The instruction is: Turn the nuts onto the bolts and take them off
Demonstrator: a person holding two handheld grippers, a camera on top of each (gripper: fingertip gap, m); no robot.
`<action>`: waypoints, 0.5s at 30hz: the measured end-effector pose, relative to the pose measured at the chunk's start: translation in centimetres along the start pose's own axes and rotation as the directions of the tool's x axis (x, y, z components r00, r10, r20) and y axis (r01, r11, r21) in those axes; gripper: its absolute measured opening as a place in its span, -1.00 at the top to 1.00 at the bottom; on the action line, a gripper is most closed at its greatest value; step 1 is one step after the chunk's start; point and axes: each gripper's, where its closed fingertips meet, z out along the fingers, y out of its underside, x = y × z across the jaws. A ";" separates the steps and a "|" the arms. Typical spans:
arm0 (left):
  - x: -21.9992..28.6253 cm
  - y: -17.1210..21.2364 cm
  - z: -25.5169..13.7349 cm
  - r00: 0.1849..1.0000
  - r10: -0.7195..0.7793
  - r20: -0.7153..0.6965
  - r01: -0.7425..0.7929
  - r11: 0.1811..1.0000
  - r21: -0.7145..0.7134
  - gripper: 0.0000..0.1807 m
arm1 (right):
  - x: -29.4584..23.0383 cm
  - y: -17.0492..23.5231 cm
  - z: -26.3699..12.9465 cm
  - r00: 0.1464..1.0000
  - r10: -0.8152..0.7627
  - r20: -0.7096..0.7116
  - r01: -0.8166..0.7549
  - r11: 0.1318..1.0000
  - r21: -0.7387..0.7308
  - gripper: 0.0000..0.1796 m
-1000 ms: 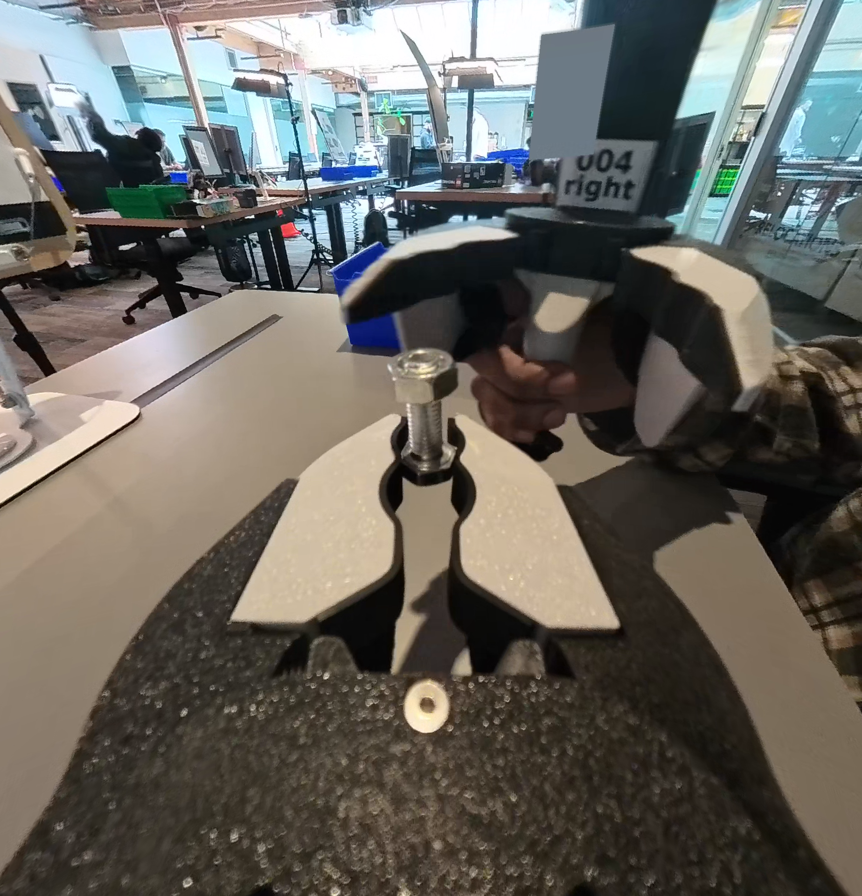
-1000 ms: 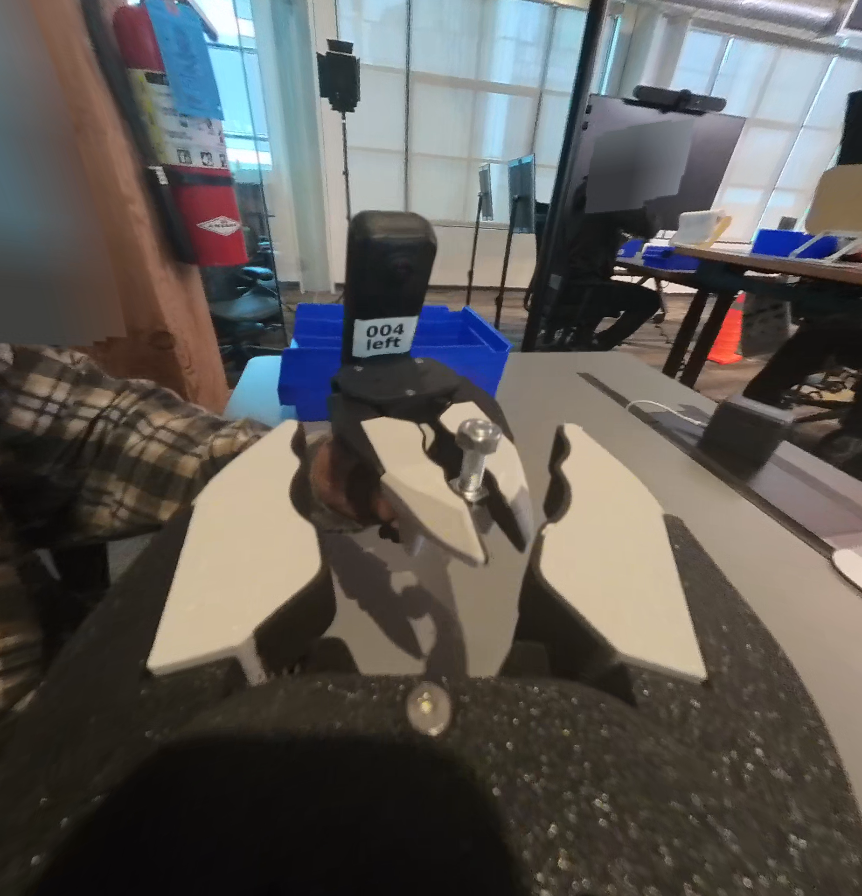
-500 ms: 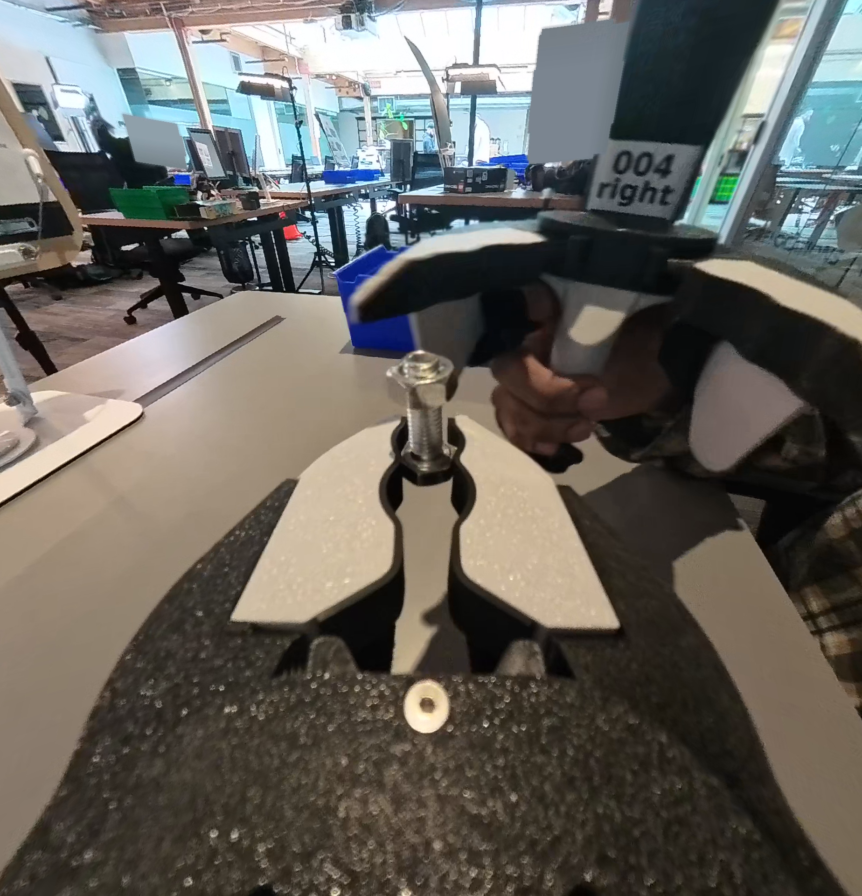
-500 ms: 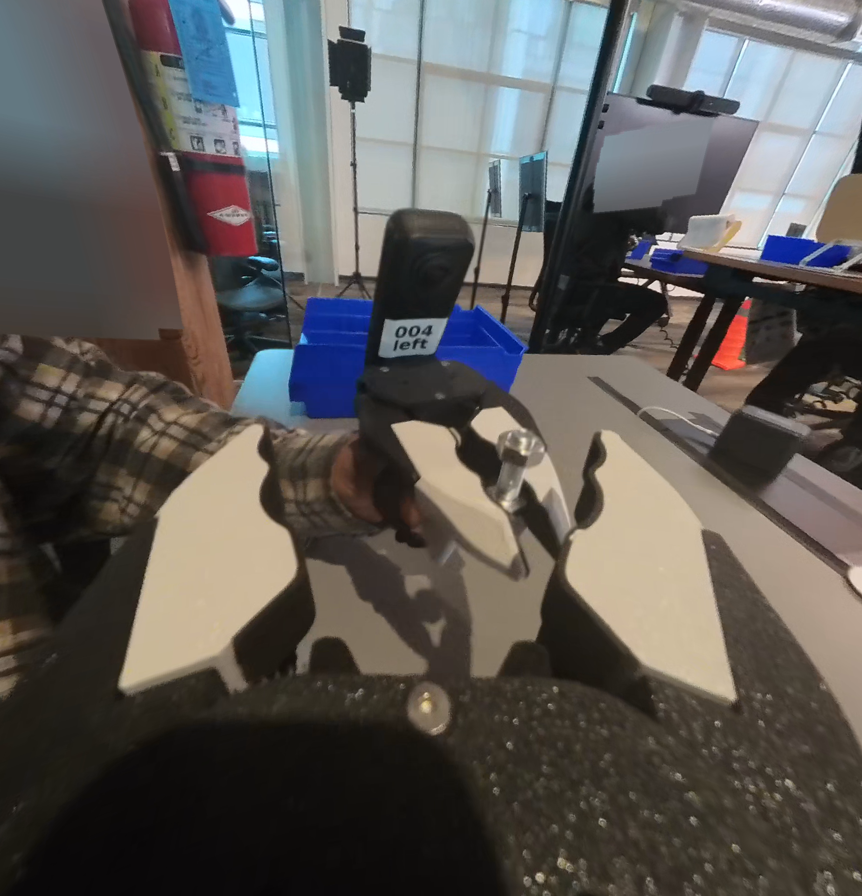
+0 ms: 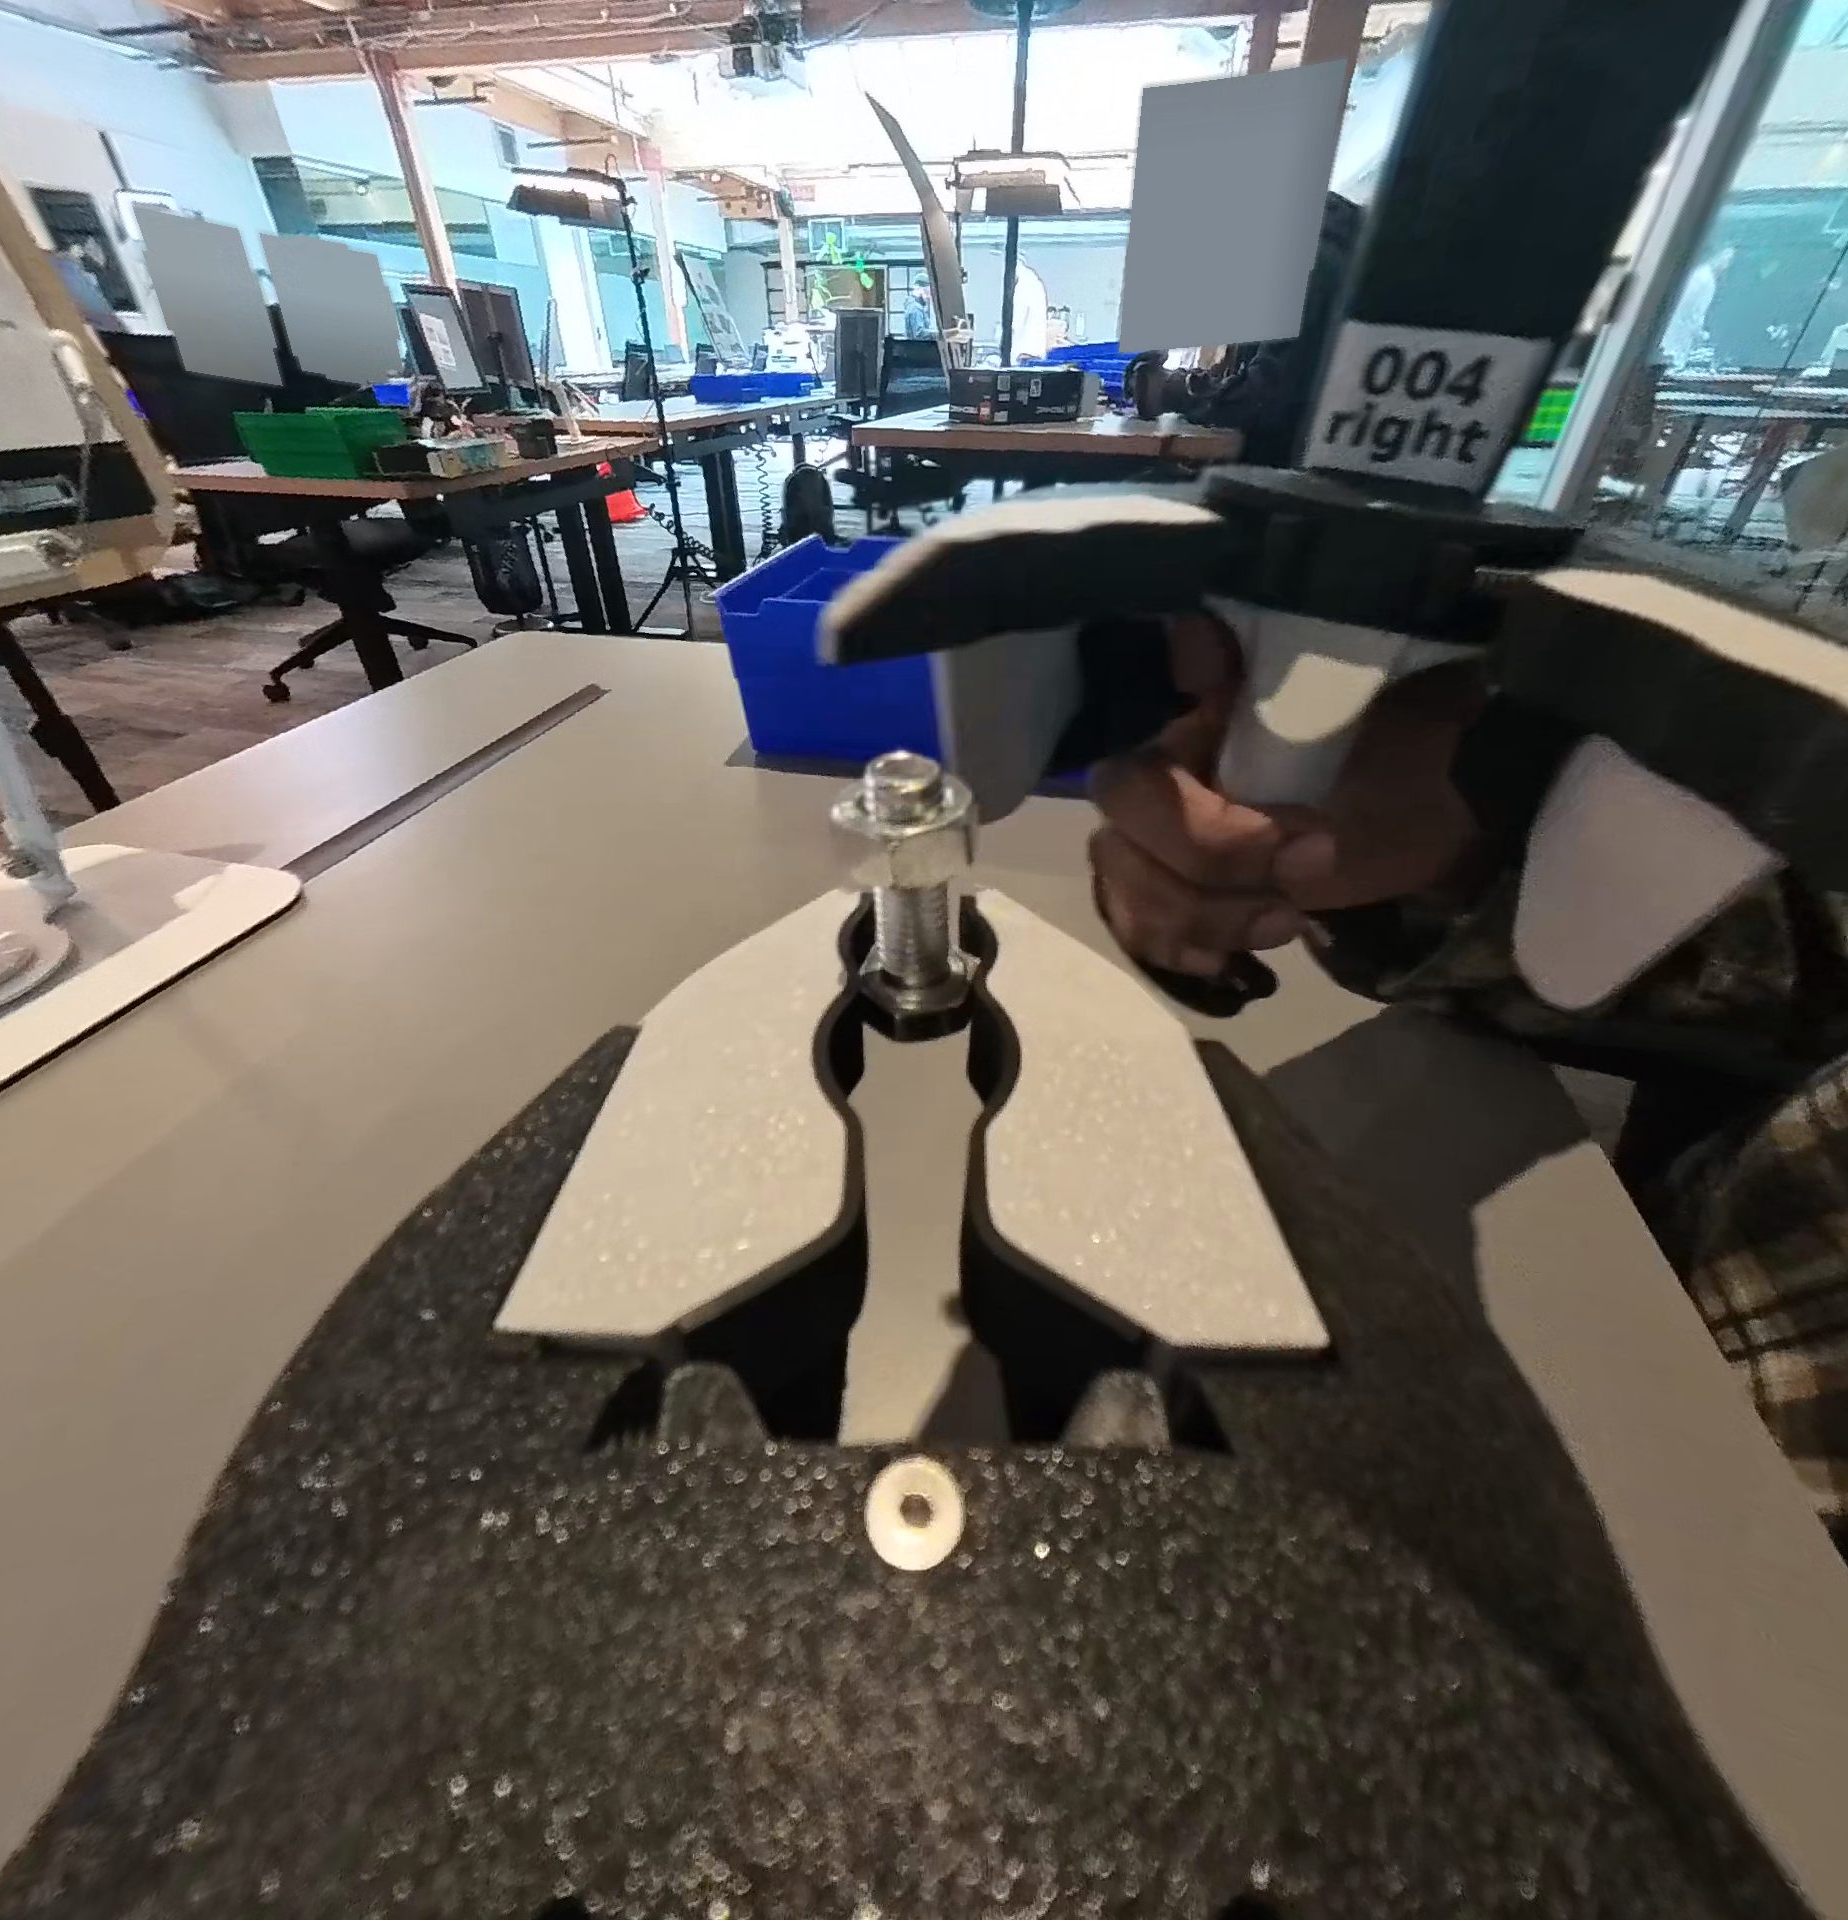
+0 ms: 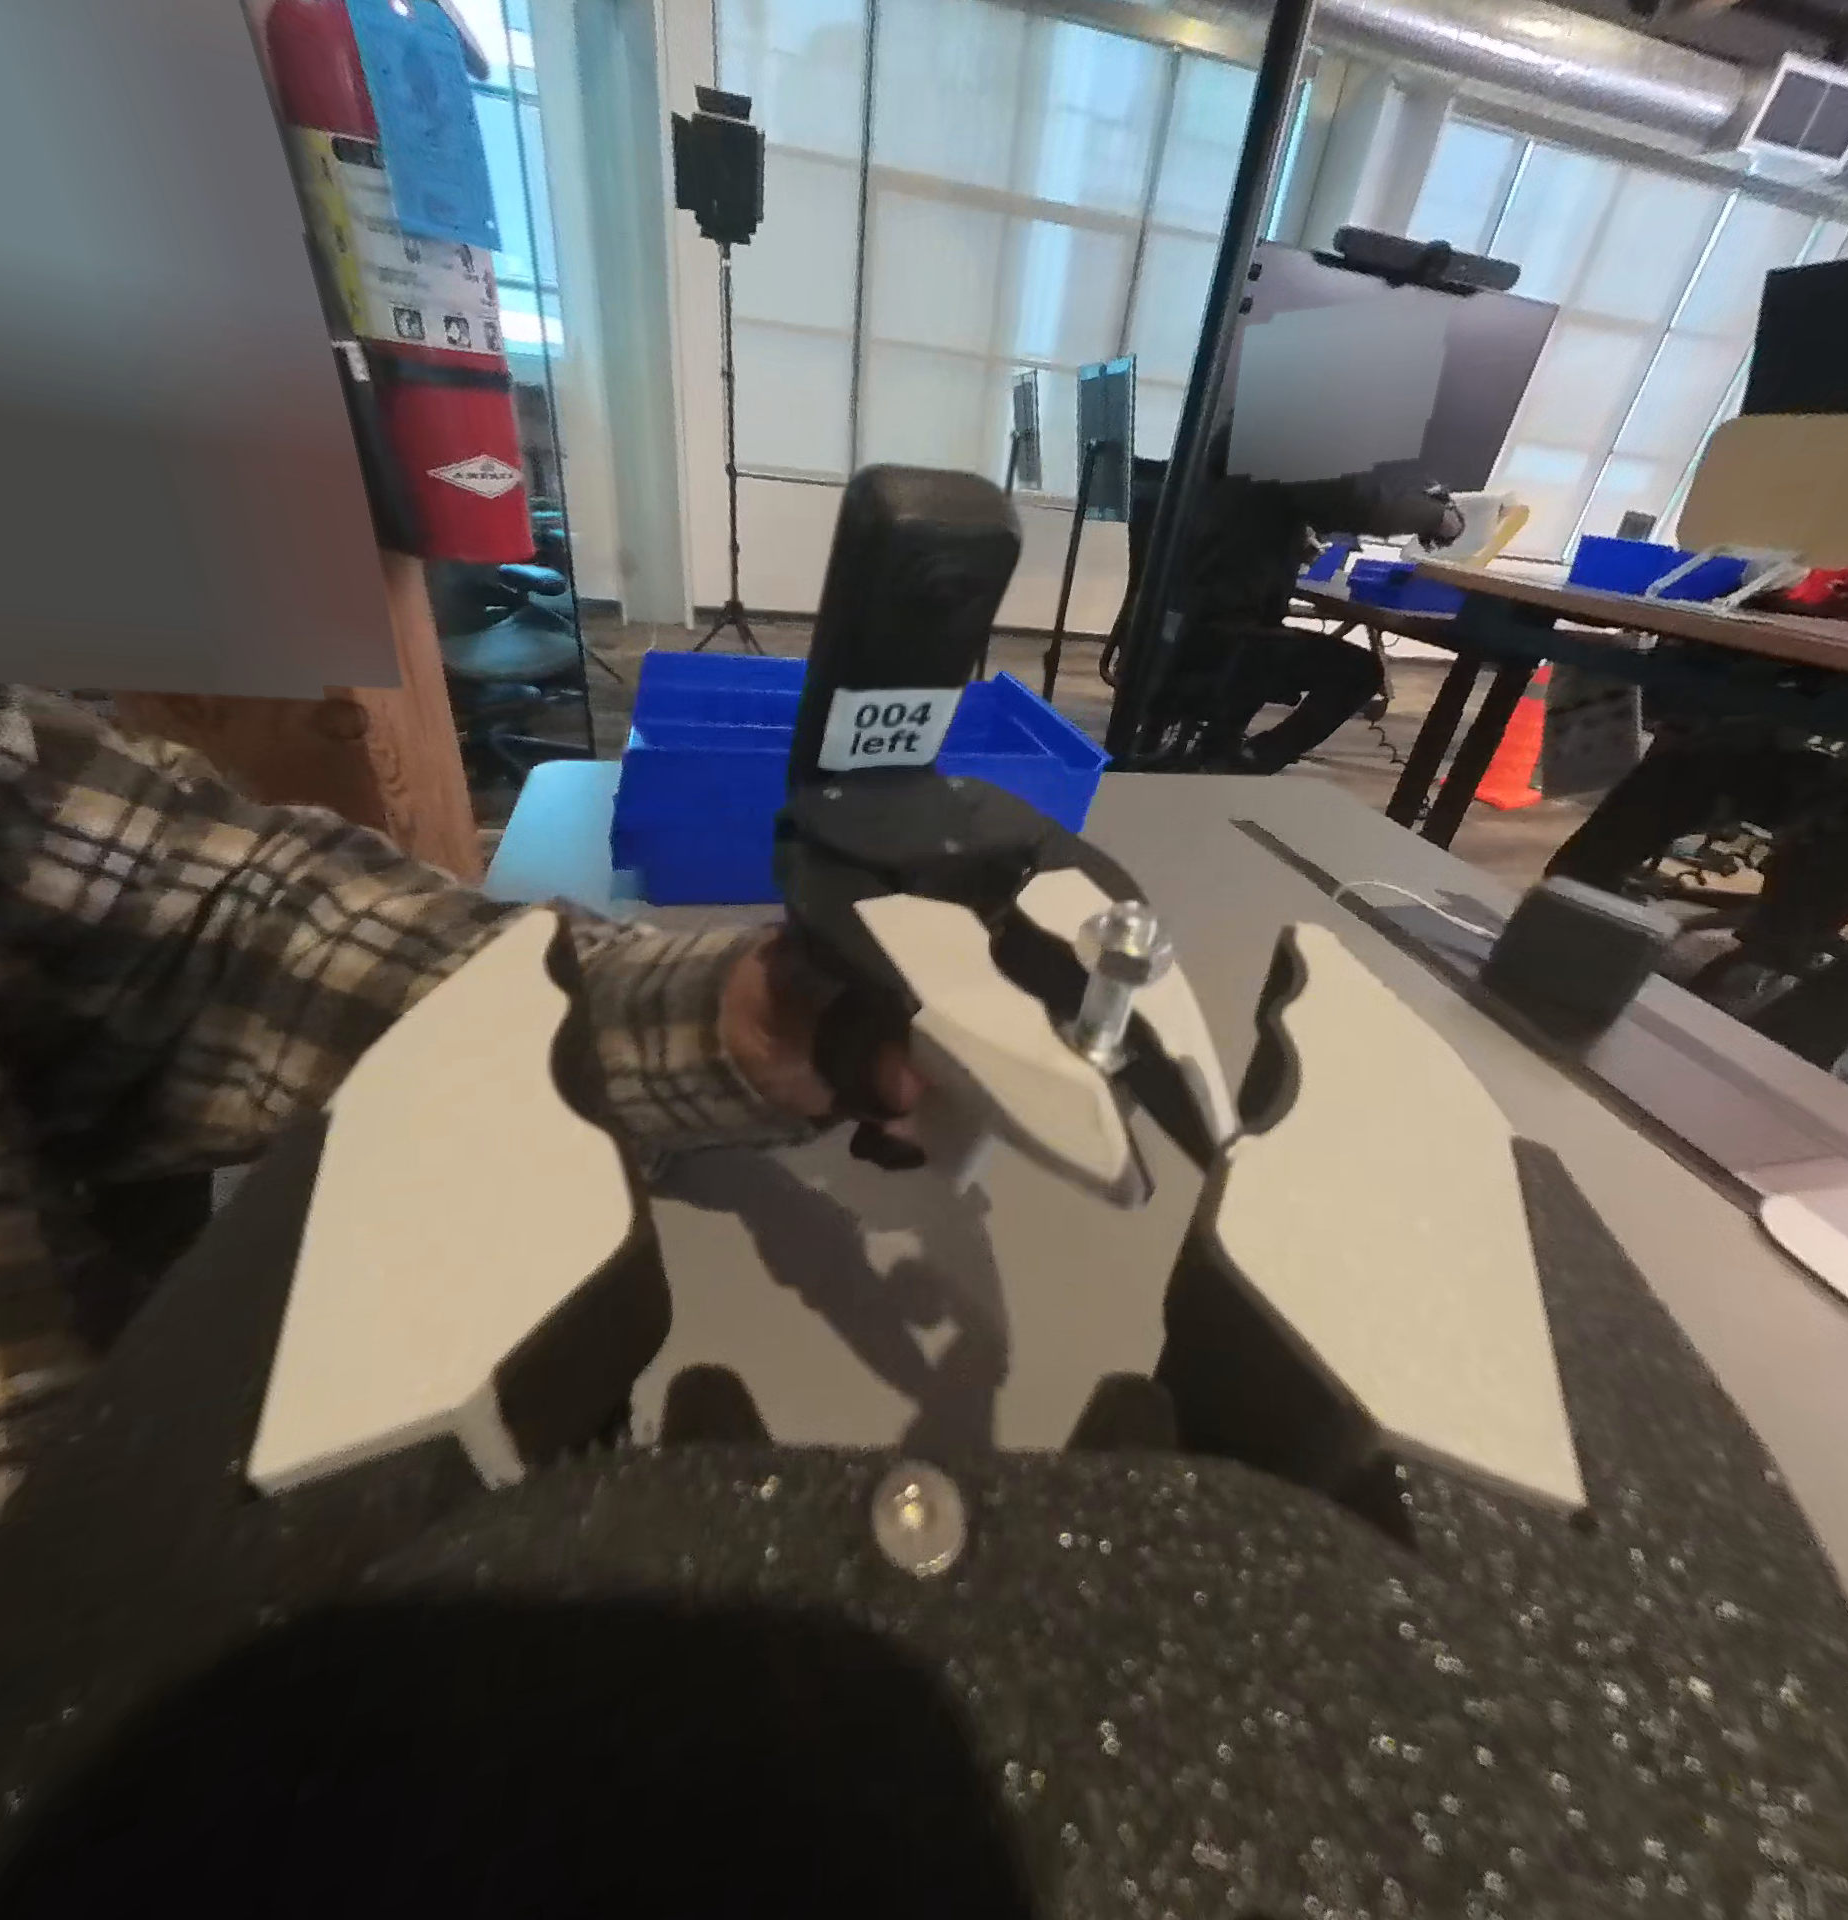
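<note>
A silver bolt (image 5: 912,925) stands upright with its head down in my left gripper (image 5: 915,966), which is shut on that head. A silver nut (image 5: 904,831) sits near the top of the threads, with the bolt's tip showing above it. My right gripper (image 6: 925,935) is open and empty. In the left wrist view it (image 5: 1211,810) hovers just right of and behind the nut, one finger (image 5: 1003,592) reaching over it without touching. In the right wrist view the bolt (image 6: 1102,1003) and nut (image 6: 1122,951) sit between my spread fingers, nearer the right finger (image 6: 1387,1195).
The grey table (image 5: 380,987) carries a blue bin (image 5: 795,665) at its far edge, which also shows in the right wrist view (image 6: 712,800). A white lamp base on a pad (image 5: 120,935) lies at the left. A dark grey box (image 6: 1569,956) sits at the right.
My right gripper has shifted rightward and closer in the left wrist view, staying open. The bolt stays upright in my left gripper, and its tip now shows above the nut.
</note>
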 end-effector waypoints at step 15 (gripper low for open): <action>0.1 0.0 0.0 1.000 0.001 -0.004 -0.001 1.000 -0.002 0.84 | -1.0 -0.1 0.4 0.999 0.012 0.038 -0.011 1.000 -0.023 -0.34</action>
